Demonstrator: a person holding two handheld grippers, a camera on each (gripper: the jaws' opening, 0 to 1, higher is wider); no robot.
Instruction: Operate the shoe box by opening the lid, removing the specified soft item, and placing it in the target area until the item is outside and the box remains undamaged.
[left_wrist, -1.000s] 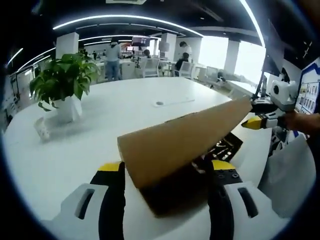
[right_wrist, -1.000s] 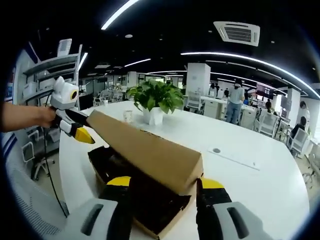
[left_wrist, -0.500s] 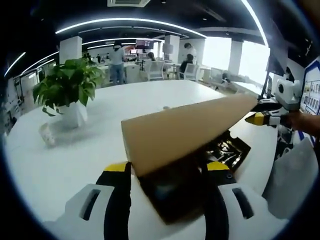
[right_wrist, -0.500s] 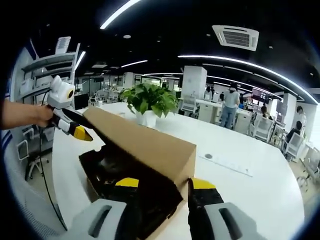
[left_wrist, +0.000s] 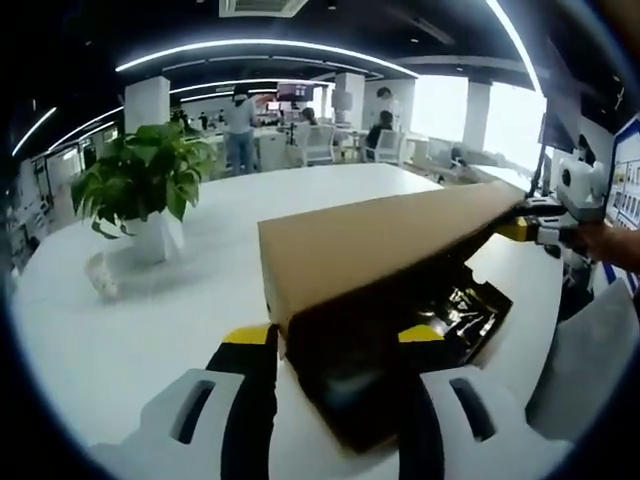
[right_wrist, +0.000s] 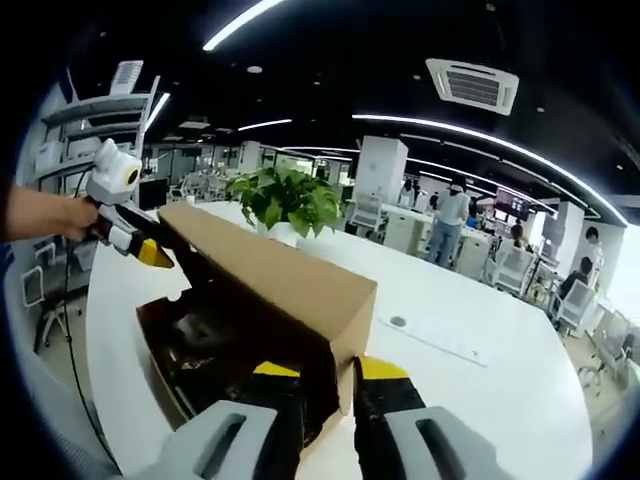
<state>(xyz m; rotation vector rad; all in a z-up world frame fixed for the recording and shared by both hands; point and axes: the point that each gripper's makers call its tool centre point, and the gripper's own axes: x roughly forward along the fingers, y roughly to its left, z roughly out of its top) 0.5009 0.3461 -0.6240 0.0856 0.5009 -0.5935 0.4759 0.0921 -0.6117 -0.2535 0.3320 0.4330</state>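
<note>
Lid (left_wrist: 370, 240) half raised off box (left_wrist: 400, 350), each end pinched in closed left tongs (left_wrist: 335, 335) and right tongs (right_wrist: 327, 368); next, full swing back needed.

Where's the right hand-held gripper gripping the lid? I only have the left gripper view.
Observer: In the right gripper view, the right hand-held gripper has its jaws close together on either side of the end flap of the lid.
Operator: Anything on the table behind the lid?
Observer: A small round disc lies on the table past the lid, beside a flat white strip.
</note>
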